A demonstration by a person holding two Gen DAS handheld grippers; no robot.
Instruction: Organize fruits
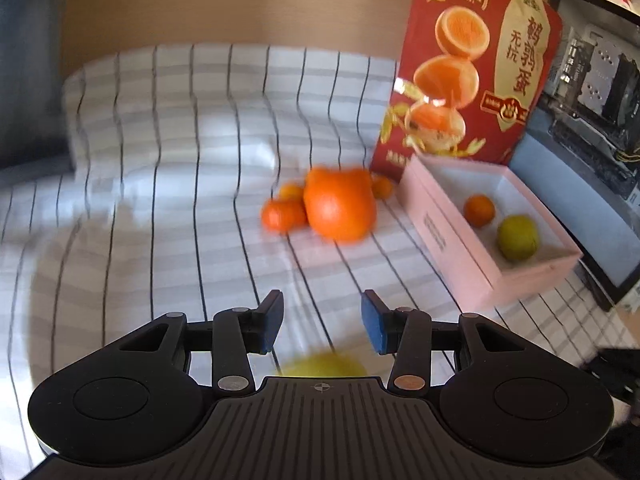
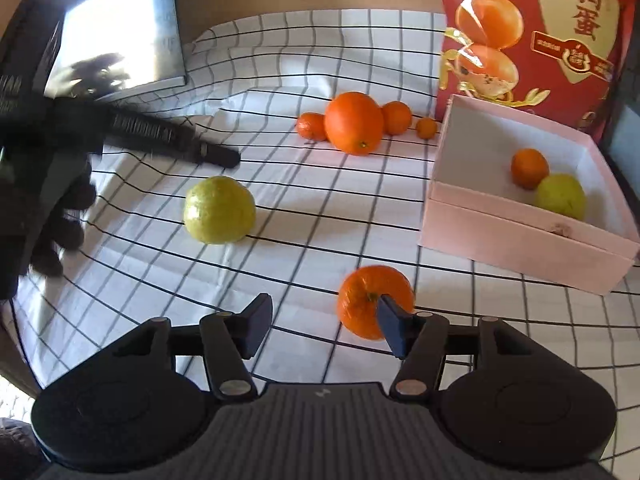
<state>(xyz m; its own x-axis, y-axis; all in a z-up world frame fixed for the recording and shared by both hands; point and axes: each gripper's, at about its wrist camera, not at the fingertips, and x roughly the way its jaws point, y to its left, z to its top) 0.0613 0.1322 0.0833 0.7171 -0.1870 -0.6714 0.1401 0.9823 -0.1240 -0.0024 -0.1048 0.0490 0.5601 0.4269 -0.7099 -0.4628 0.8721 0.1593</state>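
Two grippers: left gripper (image 1: pixel 322 322) with fingers spread wide and nothing between them; right gripper (image 2: pixel 320 326) likewise wide, gripping nothing
Green fruits: two; loose green fruit (image 2: pixel 219 210) sits alone on the checked cloth (image 2: pixel 280 72) left of centre, boxed green fruit (image 2: pixel 560 197) lies in the pink box (image 2: pixel 520 240)
Under the left gripper: a blurred yellow-green shape (image 1: pixel 324 365) just behind the fingers; cannot tell for sure which fruit it is
Orange cluster: four at the far middle of the cloth; one large orange (image 2: pixel 354 123) with three small ones touching or just beside it
Near orange (image 2: pixel 370 300): one, on the cloth, partly behind the right gripper's right finger, not between the fingers
Boxed orange (image 2: pixel 529 168): one, touching the boxed green fruit
Oranges in all: six
Red bag (image 2: pixel 536 32): one, upright behind the box
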